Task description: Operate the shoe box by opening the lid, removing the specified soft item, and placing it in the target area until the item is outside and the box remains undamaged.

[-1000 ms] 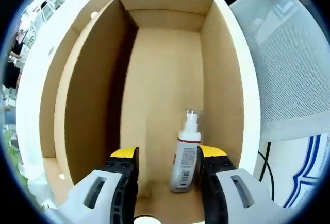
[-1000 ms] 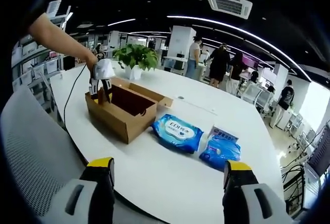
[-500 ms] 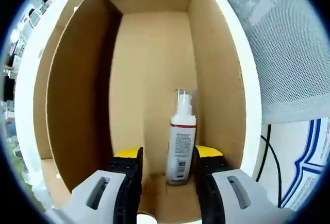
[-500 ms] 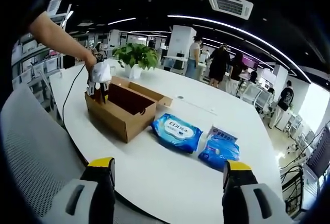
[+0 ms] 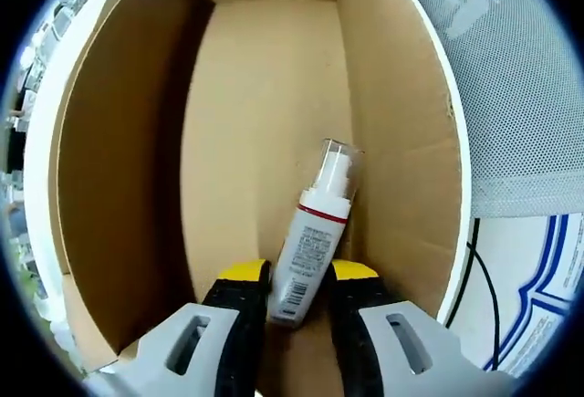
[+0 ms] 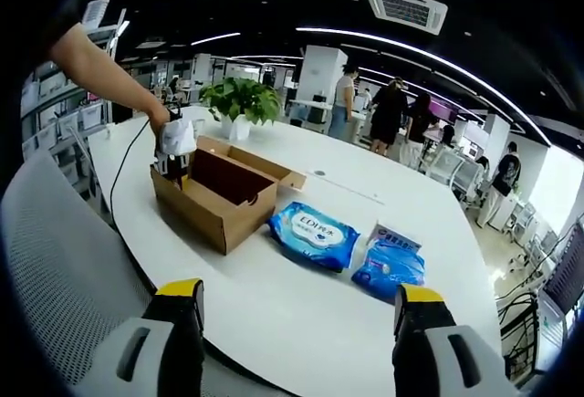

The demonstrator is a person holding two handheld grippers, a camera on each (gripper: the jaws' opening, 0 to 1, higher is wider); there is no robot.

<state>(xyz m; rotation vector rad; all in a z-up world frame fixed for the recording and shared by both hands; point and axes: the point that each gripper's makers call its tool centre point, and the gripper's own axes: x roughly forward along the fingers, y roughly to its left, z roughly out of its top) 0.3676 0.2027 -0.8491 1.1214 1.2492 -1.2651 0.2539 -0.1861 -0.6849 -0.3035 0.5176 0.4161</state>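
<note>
The open cardboard shoe box (image 5: 128, 141) surrounds the left gripper view; its floor holds a white spray bottle (image 5: 315, 233) with a red band and clear cap, tilted to the right. My left gripper (image 5: 298, 278) is down inside the box, its yellow-tipped jaws pressed on both sides of the bottle's lower body. From the right gripper view, the same box (image 6: 219, 210) stands on the white table (image 6: 301, 315), with a person's hand holding the left gripper (image 6: 175, 141) in its near end. My right gripper (image 6: 297, 301) hangs open over the table's near edge, nothing between its jaws.
Two blue soft packs (image 6: 313, 234) (image 6: 390, 267) lie on the table right of the box. A potted plant (image 6: 239, 102) stands behind it. A grey mesh chair (image 6: 55, 260) sits beside the table, and its back (image 5: 511, 78) borders the box. People stand far off.
The left gripper has gone deeper into the box and its jaws have narrowed onto the bottle, which now leans to the right. The right gripper has stayed put.
</note>
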